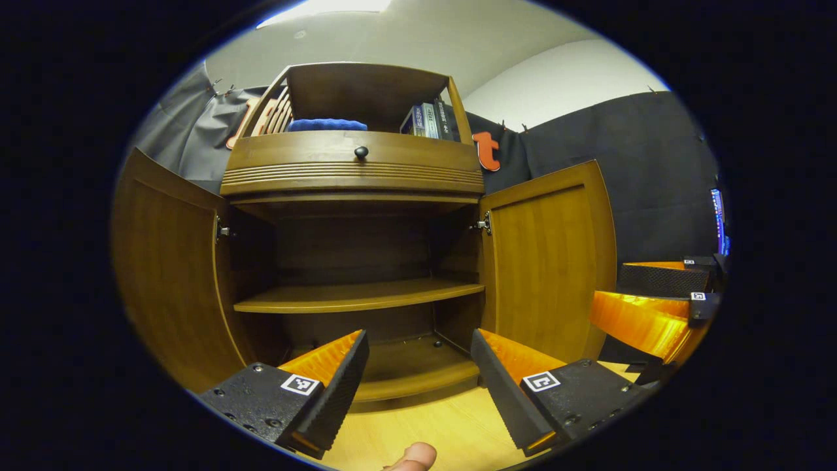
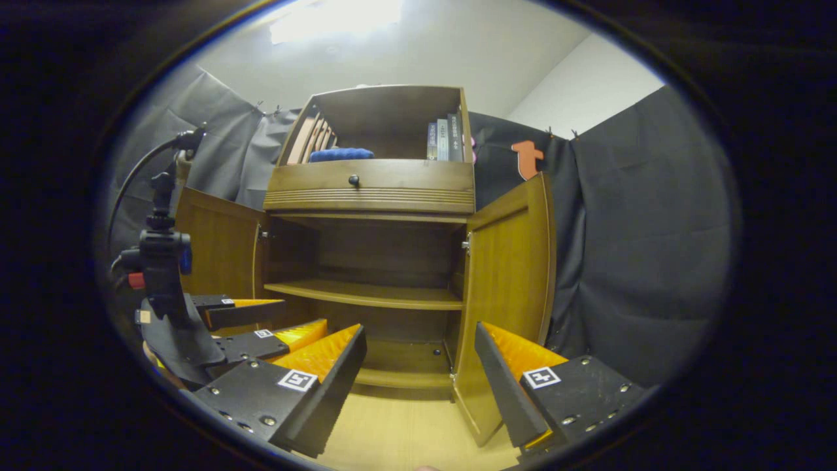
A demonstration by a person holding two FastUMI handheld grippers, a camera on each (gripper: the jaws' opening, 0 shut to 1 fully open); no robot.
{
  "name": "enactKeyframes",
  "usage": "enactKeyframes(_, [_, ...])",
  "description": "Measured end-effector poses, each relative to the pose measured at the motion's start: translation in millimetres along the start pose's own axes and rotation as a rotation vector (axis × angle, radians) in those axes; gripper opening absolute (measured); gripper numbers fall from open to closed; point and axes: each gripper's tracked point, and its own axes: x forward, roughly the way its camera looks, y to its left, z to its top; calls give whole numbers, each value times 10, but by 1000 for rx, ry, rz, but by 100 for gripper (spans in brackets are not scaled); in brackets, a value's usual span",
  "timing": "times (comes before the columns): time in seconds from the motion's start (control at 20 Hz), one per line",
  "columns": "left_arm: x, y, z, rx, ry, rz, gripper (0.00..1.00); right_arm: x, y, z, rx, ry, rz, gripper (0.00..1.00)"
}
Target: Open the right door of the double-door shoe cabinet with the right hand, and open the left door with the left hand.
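Floor [image 1: 451, 432] of pale wood runs under the shoe cabinet [image 1: 353, 176], which stands upright against the booth's black cloth wall [image 2: 628, 229], with a white wall and ceiling above it. Both lower doors are swung wide: the left door [image 1: 167, 275] hangs out from the cabinet's left edge and the right door [image 1: 549, 261] from its right edge, each standing tall on its hinge with its inner face toward the opening. Between them the dark inside shows one shelf [image 1: 359, 296] across the middle and a bare bottom board. Above the doors sits a drawer front with a round black knob [image 1: 361, 152], and over that an open top compartment holding a folded blue cloth [image 1: 325, 124] at the left and a few upright books [image 1: 428, 121] at the right; their spine lettering is too small to read. The left gripper [image 1: 418, 379] hangs before the opening, fingers spread and holding nothing, and a fingertip [image 1: 412, 458] shows at the view's bottom edge. The right gripper [image 2: 422, 383], just beside the right door's lower edge, is likewise spread and unloaded.
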Motion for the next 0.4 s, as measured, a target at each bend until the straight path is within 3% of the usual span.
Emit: enactKeyframes(0.4, [51,470,4,-27,-8,92,97,356,345,-181,18,16,47,98])
